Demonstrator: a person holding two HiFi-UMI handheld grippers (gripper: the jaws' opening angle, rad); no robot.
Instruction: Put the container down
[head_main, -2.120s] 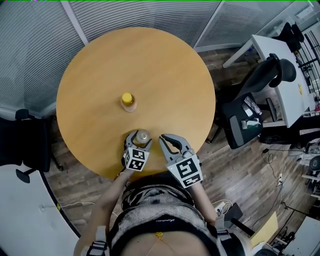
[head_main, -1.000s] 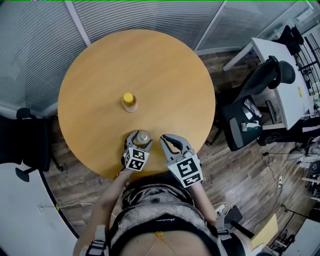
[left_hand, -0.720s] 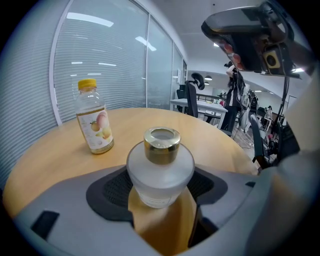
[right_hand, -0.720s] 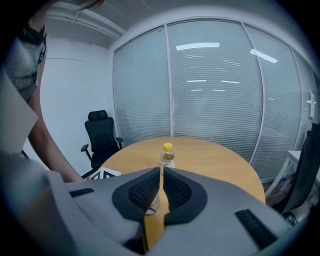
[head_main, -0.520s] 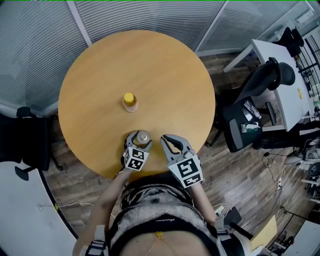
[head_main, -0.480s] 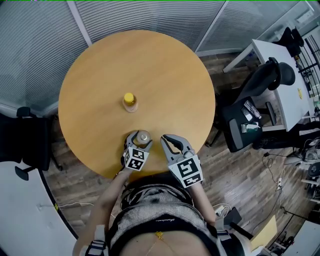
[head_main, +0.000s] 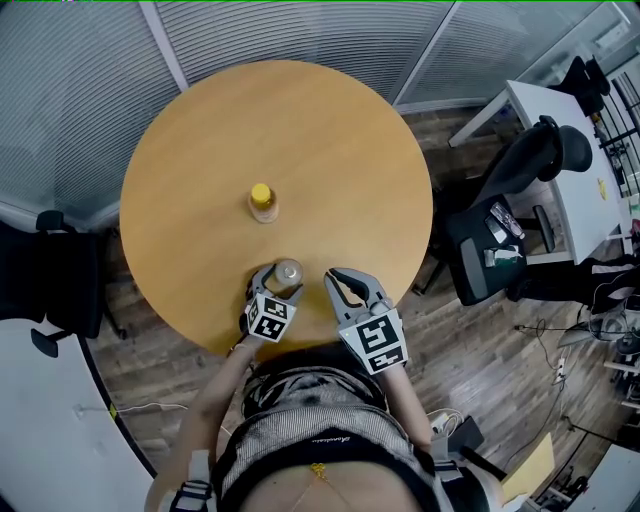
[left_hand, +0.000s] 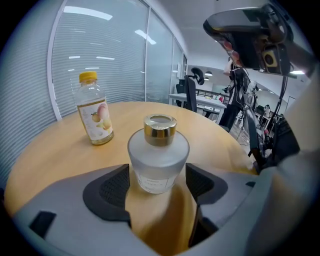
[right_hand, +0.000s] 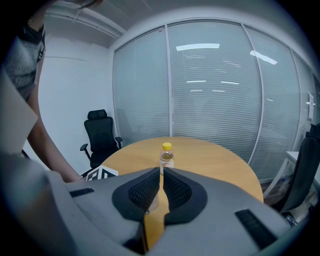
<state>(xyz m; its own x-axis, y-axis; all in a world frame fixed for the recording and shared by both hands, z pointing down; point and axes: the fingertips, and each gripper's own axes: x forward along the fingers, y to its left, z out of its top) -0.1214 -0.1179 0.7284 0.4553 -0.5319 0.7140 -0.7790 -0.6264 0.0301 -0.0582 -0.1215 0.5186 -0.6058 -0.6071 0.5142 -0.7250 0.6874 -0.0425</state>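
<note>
From the head view, a round wooden bench (head_main: 330, 150) is standing on a plank floor, with blind-covered glass walls (head_main: 300, 30) curving behind it and a black office chair (head_main: 520, 170) off to the right. A yellow-capped bottle (head_main: 261, 201) is standing near the middle of the bench. At the near edge, the left tool (head_main: 280, 283) is closing round a gold-capped container (head_main: 287, 272), while the right tool (head_main: 340, 280) is hovering just beside it.

The left gripper view is showing what the head view hides. The container (left_hand: 158, 160) is frosted glass, its contents not visible, and the left tool (left_hand: 157, 185) is gripping it with a pad against each side. Whether its base is touching the bench cannot be told. The bottle (left_hand: 94, 110) is clear and carries a fruit label.

In the right gripper view, the right tool (right_hand: 161, 187) is holding its jaws together on nothing, with only a thin slit between them. The bottle (right_hand: 166, 156) is showing beyond them, and another black chair (right_hand: 101, 134) is standing by a white wall.
</note>
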